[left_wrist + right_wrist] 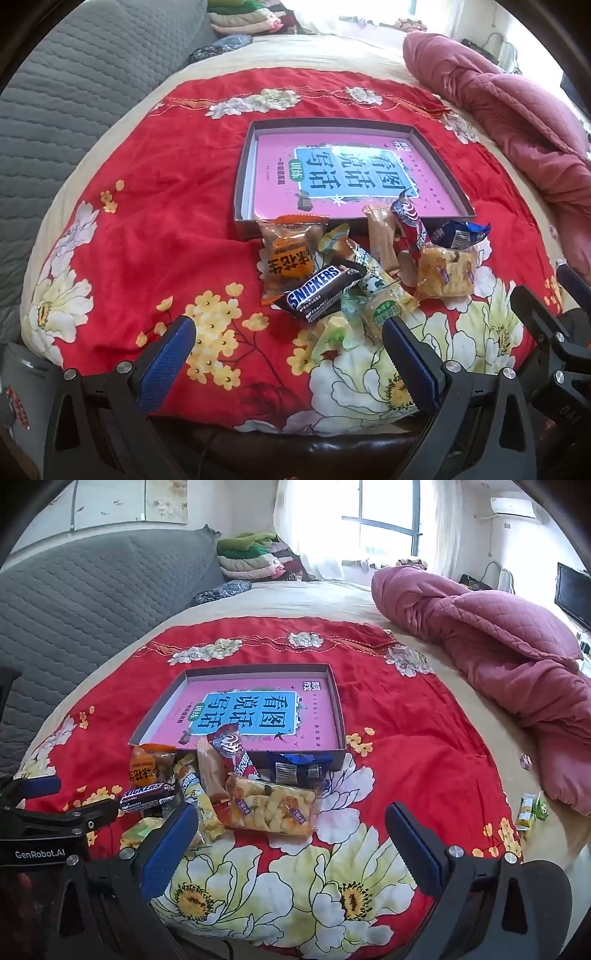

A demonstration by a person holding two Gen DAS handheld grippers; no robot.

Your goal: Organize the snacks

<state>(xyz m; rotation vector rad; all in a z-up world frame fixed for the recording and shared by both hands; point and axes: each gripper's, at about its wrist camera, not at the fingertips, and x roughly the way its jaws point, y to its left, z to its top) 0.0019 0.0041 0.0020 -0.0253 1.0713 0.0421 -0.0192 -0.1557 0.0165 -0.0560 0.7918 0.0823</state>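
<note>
With both tools spread wide and nothing between their blue pads, I have the snacks lying just ahead of me on the red floral cloth (155,229). My left gripper (288,332) hangs tilted down over the near edge of the heap; between its tips and a little forward lies the Snickers bar (317,291), with a green-wrapped sweet (332,334) closer still, beside the right finger. Beyond the Snickers sits an orange packet (290,254), and to the right of that a clear bag of crackers (445,273), a red wrapper (408,225) and a blue wrapper (461,234).

My right gripper (291,825) is also empty. Its left finger (170,845) rises in front of the near end of the heap, and the crackers (271,806) lie just ahead between the tips. The left gripper's black frame (55,819) shows at the far left of this view, close to the Snickers (147,796).

Past the heap, touching its far side, is the shallow box (338,701), open, with a pink book (317,723) flat inside it. The red wrapper (231,749) leans over the box's near wall.

Well off to my right, on the beige sheet near a pink quilt (498,653), lie two stray yellow-green packets (532,810).
</note>
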